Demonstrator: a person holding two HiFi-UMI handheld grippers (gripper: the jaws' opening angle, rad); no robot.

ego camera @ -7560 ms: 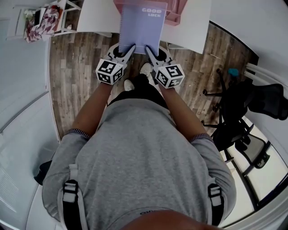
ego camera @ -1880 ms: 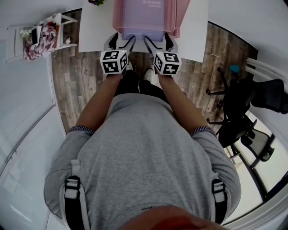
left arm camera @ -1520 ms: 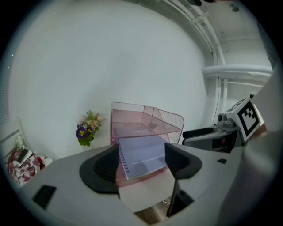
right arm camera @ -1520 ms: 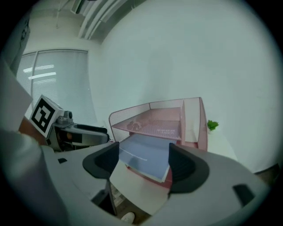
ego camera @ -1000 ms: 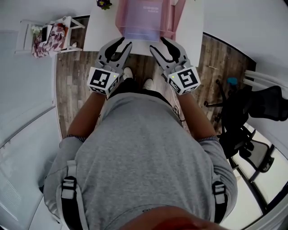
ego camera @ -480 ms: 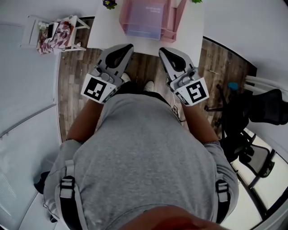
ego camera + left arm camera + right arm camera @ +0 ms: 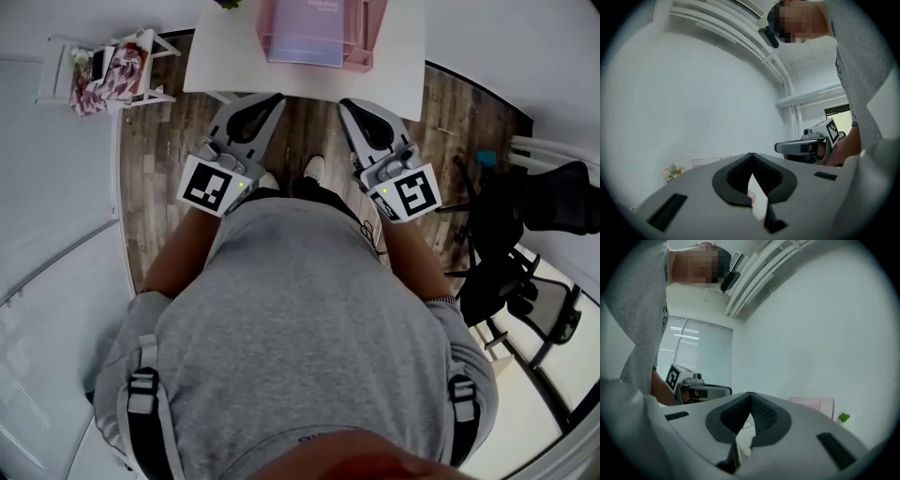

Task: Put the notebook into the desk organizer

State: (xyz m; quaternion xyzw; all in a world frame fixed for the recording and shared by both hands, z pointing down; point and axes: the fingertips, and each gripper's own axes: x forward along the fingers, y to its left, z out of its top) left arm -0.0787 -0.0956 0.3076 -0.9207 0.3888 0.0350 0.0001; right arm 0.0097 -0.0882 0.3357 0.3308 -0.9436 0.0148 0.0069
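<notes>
The lavender notebook (image 7: 305, 36) lies inside the pink desk organizer (image 7: 367, 37) on the white table (image 7: 220, 58) at the top of the head view. Both grippers are drawn back from the table edge, over the wooden floor and in front of the person's body. My left gripper (image 7: 273, 97) is shut with nothing in it, and so is my right gripper (image 7: 347, 105). In the left gripper view the tips (image 7: 751, 155) meet, and the organizer (image 7: 710, 162) shows faintly beyond. The right gripper view likewise shows joined tips (image 7: 750, 394) and the organizer (image 7: 813, 405) farther off.
A small white rack with patterned cloth (image 7: 105, 66) stands at the left by the wall. A black office chair (image 7: 539, 211) sits at the right. A little plant (image 7: 843, 417) stands on the table beside the organizer.
Both grippers' jaws stood open by the organizer a second ago; they have shut empty. Both hands have drawn back from the table toward the body and risen.
</notes>
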